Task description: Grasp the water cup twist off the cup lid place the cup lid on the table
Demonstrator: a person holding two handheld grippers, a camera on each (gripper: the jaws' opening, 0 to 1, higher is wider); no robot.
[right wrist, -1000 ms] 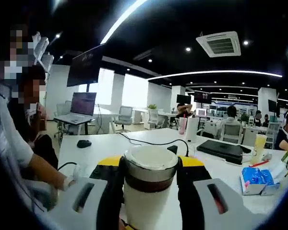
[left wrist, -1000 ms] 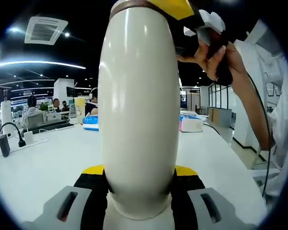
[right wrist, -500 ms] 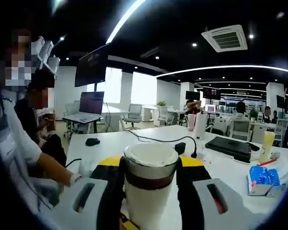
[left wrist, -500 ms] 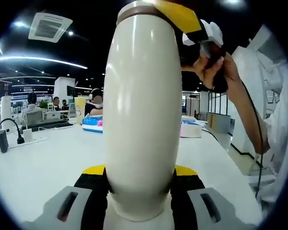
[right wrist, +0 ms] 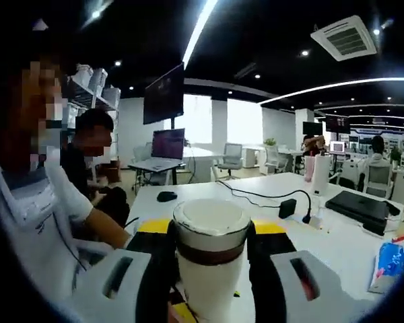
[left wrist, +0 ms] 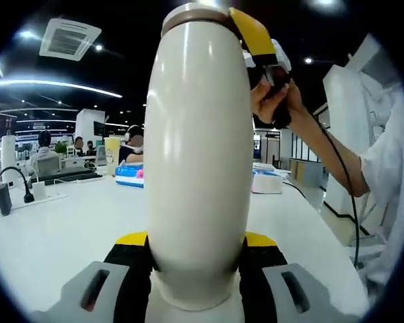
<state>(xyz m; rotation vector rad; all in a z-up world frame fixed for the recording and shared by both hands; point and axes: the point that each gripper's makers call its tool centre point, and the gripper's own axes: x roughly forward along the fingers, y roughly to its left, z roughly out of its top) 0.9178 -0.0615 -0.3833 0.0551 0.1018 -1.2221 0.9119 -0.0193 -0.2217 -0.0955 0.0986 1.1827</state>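
Note:
A tall cream water cup (left wrist: 195,168) stands upright between the jaws of my left gripper (left wrist: 195,272), which is shut on its lower body. At its top is a brown band (left wrist: 192,9), with the yellow jaw of my right gripper (left wrist: 254,37) against it and a person's hand (left wrist: 276,101) behind. In the right gripper view, the white cup lid (right wrist: 211,222) with its brown band sits between the black pads of my right gripper (right wrist: 211,252), which is shut on it. The cup is held just above the white table (left wrist: 54,229).
Far on the table lie a blue pack (left wrist: 128,173), a white box (left wrist: 268,175) and a black adapter with cable (left wrist: 5,202). In the right gripper view I see a mouse (right wrist: 166,196), a black adapter (right wrist: 287,207), a laptop (right wrist: 360,205) and a seated person (right wrist: 87,168).
The right gripper has turned around the cup's top with the lid: its yellow jaw and the hand swung leftward in the left gripper view, and the room has panned in the right one.

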